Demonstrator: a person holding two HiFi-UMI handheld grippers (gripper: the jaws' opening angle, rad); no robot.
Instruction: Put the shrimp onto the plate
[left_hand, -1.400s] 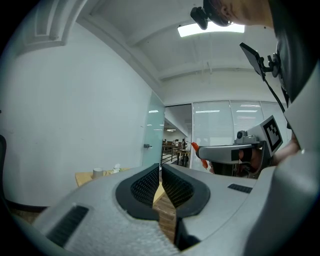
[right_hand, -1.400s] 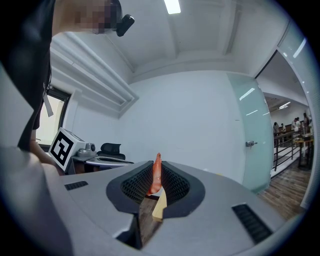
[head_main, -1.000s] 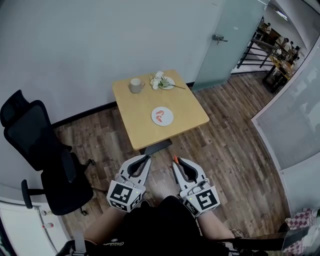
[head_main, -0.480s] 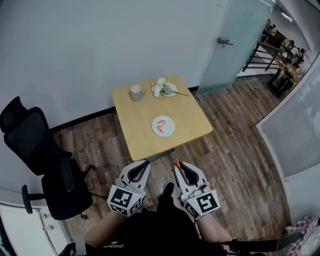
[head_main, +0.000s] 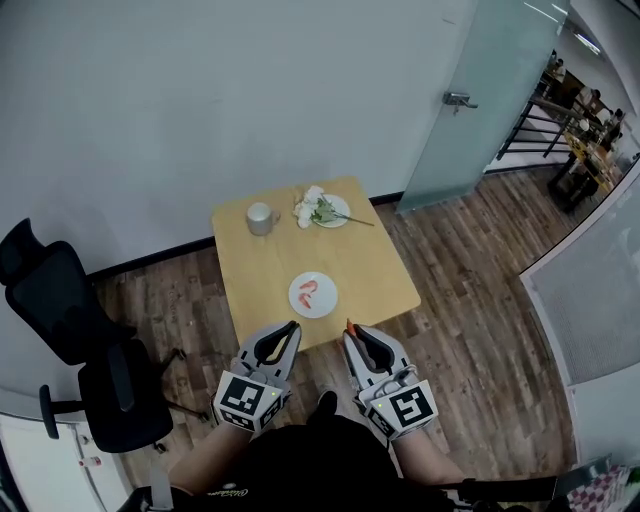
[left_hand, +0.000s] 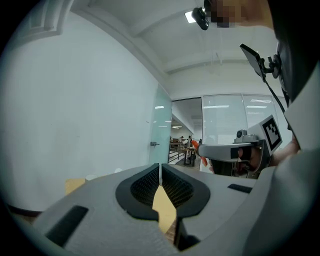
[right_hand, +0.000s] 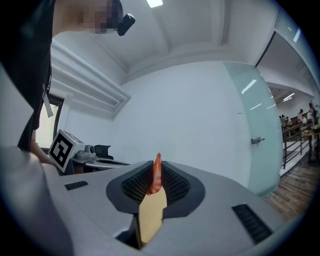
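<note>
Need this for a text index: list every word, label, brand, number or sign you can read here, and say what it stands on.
No readable words, numbers or brands in any view.
left marker on the left hand-held gripper: black-and-white pattern only, no letters.
right marker on the right hand-held gripper: pattern only, no letters.
plate and cup: no print visible.

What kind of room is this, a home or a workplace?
Likely an office: a black swivel chair, a frosted glass door, and a small wooden table on plank flooring beside a plain wall.
</note>
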